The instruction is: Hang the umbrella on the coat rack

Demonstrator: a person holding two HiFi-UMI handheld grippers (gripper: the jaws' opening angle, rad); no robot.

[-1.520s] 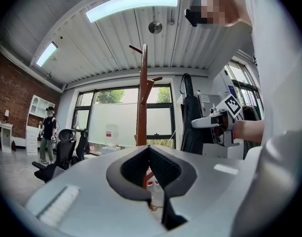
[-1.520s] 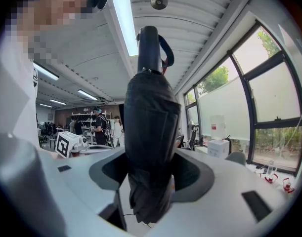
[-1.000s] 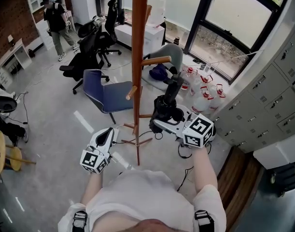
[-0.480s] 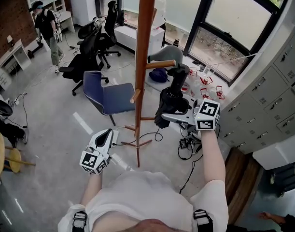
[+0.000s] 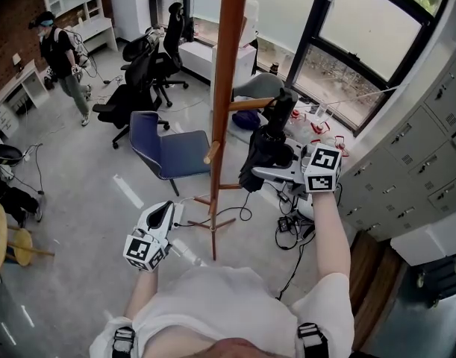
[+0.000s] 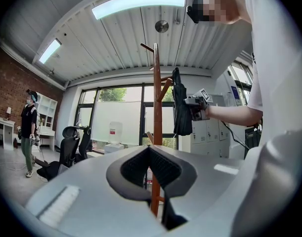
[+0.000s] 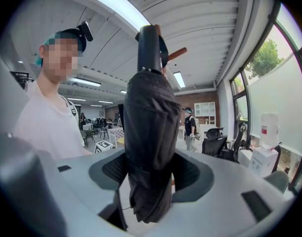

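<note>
The wooden coat rack (image 5: 222,88) stands in front of me, one side peg (image 5: 250,104) pointing right. A folded black umbrella (image 5: 267,144) stands upright right beside that peg, its handle (image 5: 286,99) near the peg's tip. My right gripper (image 5: 263,173) is shut on the umbrella's body. In the right gripper view the umbrella (image 7: 148,132) fills the jaws, with the handle (image 7: 148,48) and a peg (image 7: 175,54) above. My left gripper (image 5: 165,209) hangs low, left of the pole, shut and empty. The left gripper view shows the rack (image 6: 157,132) and the umbrella (image 6: 180,107).
A blue chair (image 5: 166,149) and black office chairs (image 5: 147,60) stand behind the rack. Water jugs (image 5: 319,119) sit by the window, grey lockers (image 5: 422,140) line the right. A person (image 5: 57,47) walks at far left. Cables (image 5: 289,224) lie by the rack's base.
My right gripper has lifted the umbrella up and closer to the rack's side peg. The left gripper has stayed put. The person at the back has walked left.
</note>
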